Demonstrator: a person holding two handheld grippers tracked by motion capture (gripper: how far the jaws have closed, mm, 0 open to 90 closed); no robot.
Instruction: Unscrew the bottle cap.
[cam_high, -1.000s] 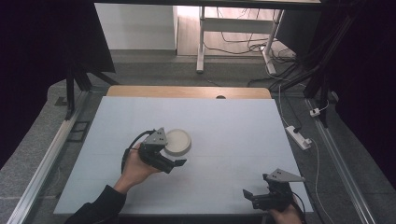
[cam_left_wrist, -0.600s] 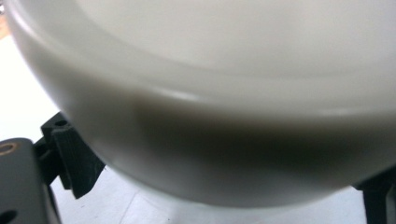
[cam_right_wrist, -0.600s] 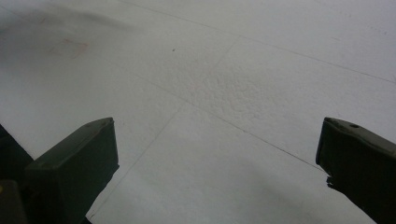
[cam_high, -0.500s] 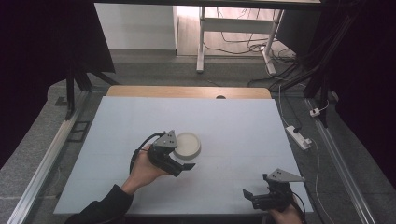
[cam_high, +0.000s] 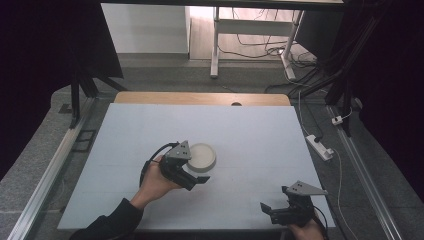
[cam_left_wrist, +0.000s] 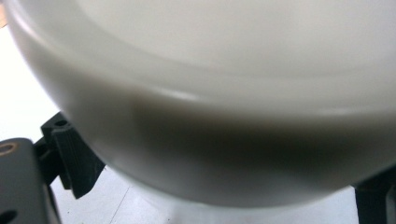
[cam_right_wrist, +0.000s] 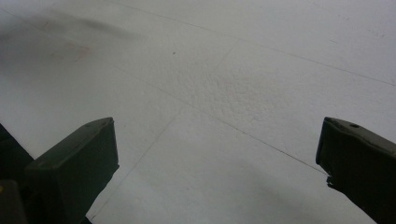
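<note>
**Left gripper at white bowl, right idle at near edge**

Round, shallow white ceramic-looking bowl (cam_high: 202, 156) sits on the pale grey tabletop (cam_high: 260, 135), slightly left of centre in the high view. Left gripper (cam_high: 197, 177) is right against it, coming from about 7 o'clock of the bowl, jaws aimed toward 4 o'clock. In the left gripper view the bowl's outer wall (cam_left_wrist: 224, 116) looms very close between the two black jaws, one low at the left, one at the right edge. Jaws stand wide around the bowl's underside; whether they actually pinch it cannot be told.

Bowl is round, so no long axis; approach angle is free. Left hand (cam_high: 155, 180) is clearly the nearer one.

Right gripper (cam_high: 268, 210) rests at roughly 5 o'clock from the bowl, well apart, close to the near table edge. The right gripper view shows its jaws spread wide, nothing between them, just bare table.

Room: open tabletop on every side of the bowl, most toward 12 and 3 o'clock. Far wooden edge strip (cam_high: 200, 98) is well away.
</note>
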